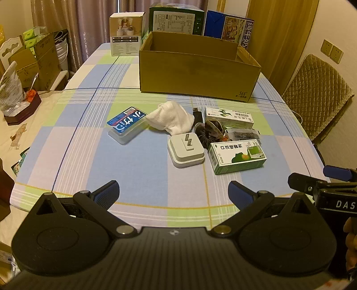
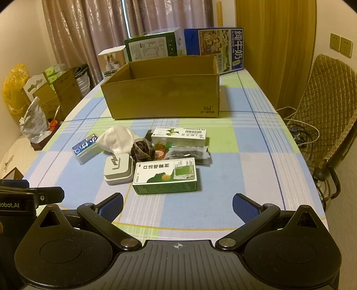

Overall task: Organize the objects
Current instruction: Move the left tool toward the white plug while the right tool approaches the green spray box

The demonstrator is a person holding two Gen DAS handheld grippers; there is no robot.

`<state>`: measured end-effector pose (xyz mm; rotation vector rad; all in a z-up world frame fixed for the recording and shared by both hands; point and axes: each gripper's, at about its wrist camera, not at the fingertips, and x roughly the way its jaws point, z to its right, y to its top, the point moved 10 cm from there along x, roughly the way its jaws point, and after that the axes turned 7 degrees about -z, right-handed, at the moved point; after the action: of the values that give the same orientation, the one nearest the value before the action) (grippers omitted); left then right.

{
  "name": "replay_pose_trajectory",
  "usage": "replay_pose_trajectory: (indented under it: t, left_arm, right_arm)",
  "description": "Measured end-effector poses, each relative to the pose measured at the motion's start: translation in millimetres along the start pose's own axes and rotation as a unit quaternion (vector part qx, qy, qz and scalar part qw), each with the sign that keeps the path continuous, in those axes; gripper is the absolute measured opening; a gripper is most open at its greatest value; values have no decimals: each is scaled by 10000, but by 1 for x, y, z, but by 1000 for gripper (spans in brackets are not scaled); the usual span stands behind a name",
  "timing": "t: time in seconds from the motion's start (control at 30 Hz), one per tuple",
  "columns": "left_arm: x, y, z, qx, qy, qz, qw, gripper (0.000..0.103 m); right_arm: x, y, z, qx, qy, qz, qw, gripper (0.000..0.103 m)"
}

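Note:
Loose objects lie mid-table: a blue-labelled clear case [image 1: 126,124] [image 2: 86,146], a white cloth [image 1: 171,117] [image 2: 119,138], a white plug adapter [image 1: 186,151] [image 2: 117,169], a dark scrunchie [image 1: 210,131] [image 2: 142,150], a green medicine box [image 1: 237,156] [image 2: 166,176], a white-and-green box [image 1: 229,117] [image 2: 179,135], a black packet [image 1: 244,134] [image 2: 189,154] and a black USB stick [image 1: 197,115]. An open cardboard box [image 1: 196,73] [image 2: 162,96] stands behind them. My left gripper [image 1: 173,191] and right gripper [image 2: 177,206] hover open near the table's front edge, holding nothing.
Three printed cartons [image 1: 176,19] [image 2: 214,48] stand behind the cardboard box. A quilted chair [image 1: 316,93] [image 2: 328,111] stands right of the table, with cables [image 2: 299,131] beside it. Boxes and bags [image 1: 33,64] crowd the left side. The checked tablecloth [image 1: 133,169] covers the table.

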<state>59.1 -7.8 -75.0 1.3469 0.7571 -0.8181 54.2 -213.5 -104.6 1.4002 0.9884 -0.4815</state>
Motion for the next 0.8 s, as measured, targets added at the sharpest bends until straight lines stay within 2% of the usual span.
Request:
replay_pose_trajectory:
  t: [0.6, 0.8]
  left_arm:
    - [2, -1, 2, 45, -28, -58, 10000, 102]
    - [8, 3, 0, 383, -27, -31, 9993, 102]
  right_arm:
    - [4, -3, 2, -5, 0, -58, 10000, 101]
    - [10, -2, 3, -194, 238, -91, 9995, 101]
